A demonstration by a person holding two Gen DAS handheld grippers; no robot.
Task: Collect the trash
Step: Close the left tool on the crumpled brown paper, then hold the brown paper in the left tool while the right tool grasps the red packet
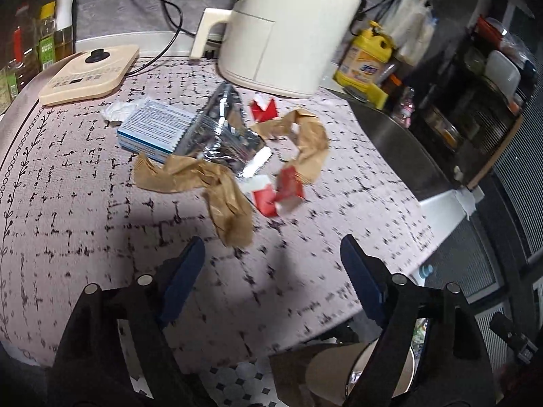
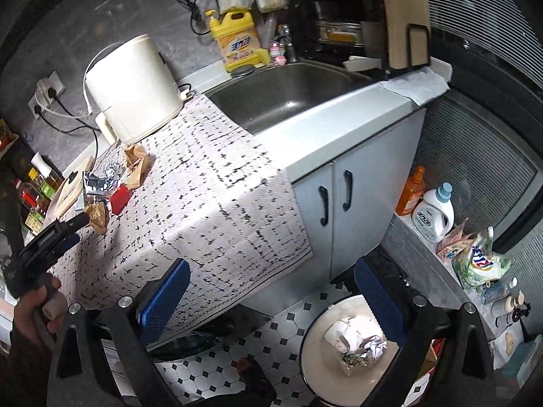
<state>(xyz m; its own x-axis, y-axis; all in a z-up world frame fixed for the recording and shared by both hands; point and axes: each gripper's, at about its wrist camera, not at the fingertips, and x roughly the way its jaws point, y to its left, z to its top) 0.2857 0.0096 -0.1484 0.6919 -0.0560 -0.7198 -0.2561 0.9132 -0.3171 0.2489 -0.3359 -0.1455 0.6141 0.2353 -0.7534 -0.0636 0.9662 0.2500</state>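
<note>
Trash lies in a heap on the patterned counter cloth (image 1: 85, 203): crumpled brown paper (image 1: 227, 200), a silver foil wrapper (image 1: 224, 132), a blue-and-white box (image 1: 152, 132), red-and-white wrappers (image 1: 281, 193) and a white scrap (image 1: 115, 112). My left gripper (image 1: 271, 240) hovers just short of the heap, open and empty. The right wrist view shows it at the left (image 2: 51, 237), held by a hand (image 2: 34, 305). My right gripper (image 2: 273, 264) is open and empty, off the counter's front edge. Beneath it a round bin (image 2: 317, 322) on the tiled floor holds crumpled waste.
A cream air fryer (image 1: 281, 30) stands behind the heap and a beige cooker plate (image 1: 88, 74) to its left. Bottles (image 1: 44, 44) line the far left. A yellow detergent jug (image 2: 237, 40) and a sink (image 2: 288, 91) are to the right. Cabinet doors (image 2: 339, 203) face the bin.
</note>
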